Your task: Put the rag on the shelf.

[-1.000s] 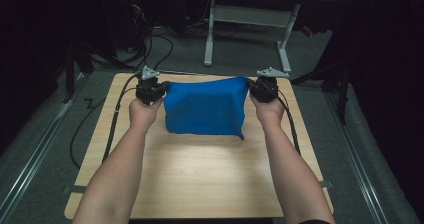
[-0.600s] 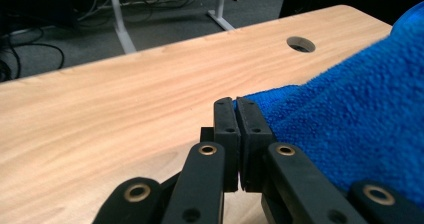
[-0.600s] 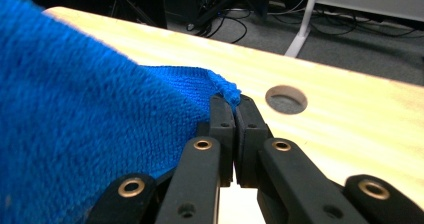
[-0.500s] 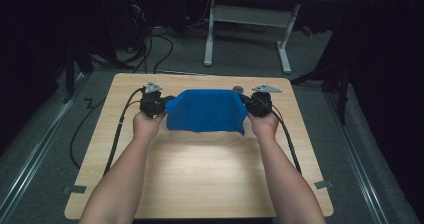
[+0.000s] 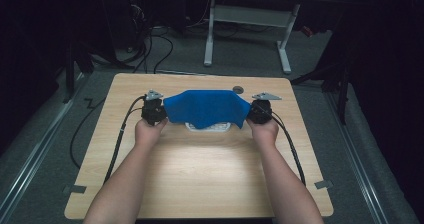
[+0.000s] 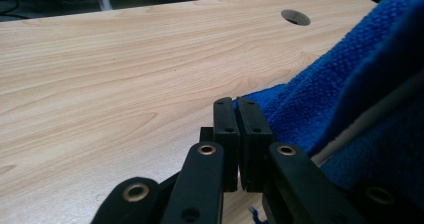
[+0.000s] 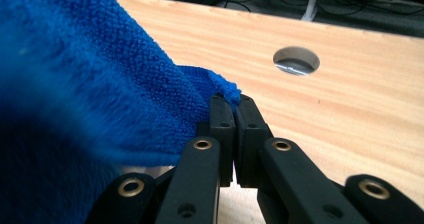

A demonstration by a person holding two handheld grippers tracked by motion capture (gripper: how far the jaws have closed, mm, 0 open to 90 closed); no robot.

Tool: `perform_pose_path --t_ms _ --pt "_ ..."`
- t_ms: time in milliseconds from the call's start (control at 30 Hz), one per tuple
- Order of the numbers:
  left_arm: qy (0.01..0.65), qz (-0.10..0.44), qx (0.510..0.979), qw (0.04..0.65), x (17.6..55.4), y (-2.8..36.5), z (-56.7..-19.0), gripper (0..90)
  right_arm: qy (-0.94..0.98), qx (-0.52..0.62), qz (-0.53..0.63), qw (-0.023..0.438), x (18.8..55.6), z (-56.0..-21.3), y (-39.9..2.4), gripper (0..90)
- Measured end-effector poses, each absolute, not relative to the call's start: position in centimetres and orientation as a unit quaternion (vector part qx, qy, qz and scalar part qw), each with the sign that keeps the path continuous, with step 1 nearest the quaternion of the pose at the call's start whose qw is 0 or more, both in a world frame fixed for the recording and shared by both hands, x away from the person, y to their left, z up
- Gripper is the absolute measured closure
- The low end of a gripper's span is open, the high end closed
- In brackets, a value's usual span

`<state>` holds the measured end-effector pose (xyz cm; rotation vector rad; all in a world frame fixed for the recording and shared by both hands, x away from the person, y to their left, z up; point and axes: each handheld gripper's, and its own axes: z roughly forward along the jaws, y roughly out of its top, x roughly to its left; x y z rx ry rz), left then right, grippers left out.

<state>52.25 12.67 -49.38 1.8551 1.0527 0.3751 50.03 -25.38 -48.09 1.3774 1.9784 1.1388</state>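
High view: blue towel (image 5: 207, 108) stretched between two grippers over the far half of a light wooden tabletop (image 5: 200, 174), sagging slightly in the middle. Left gripper (image 5: 154, 110) at the towel's left end, right gripper (image 5: 260, 111) at its right end, each held from behind by a hand with forearm coming in from the near edge. Below the towel's lower hem, a small white patterned item (image 5: 207, 127) lying on the wood, partly covered; cannot tell what it is. Round cable hole (image 5: 238, 89) in the tabletop just beyond the towel. Black cables trailing back from both grippers along the table's sides.

Left gripper view: jaws pressed together, blue terry cloth (image 6: 350, 99) bunched against their right side, the pinched corner itself hidden behind the pads. Bare wood grain to the left.

Right gripper view: jaws clamped on a corner of the towel (image 7: 100, 84), a blue tuft poking out above the pads. Cable hole (image 7: 296, 60) ahead on the wood.
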Motion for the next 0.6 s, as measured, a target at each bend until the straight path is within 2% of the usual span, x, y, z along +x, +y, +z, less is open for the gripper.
perform_pose_path --t_ms 400,533,600 --pt "0.437 0.147 0.751 0.473 51.73 13.01 -50.09 86.3 0.717 0.509 0.417 0.230 49.41 -48.63 -25.73 87.1" --pt "0.441 0.147 0.749 0.472 51.65 13.29 -50.08 79.6 0.712 0.513 0.421 0.229 49.37 -48.45 -25.91 77.6" --pt "0.445 0.146 0.749 0.470 51.63 13.45 -49.95 73.0 0.709 0.516 0.422 0.231 49.32 -48.33 -26.05 73.0"
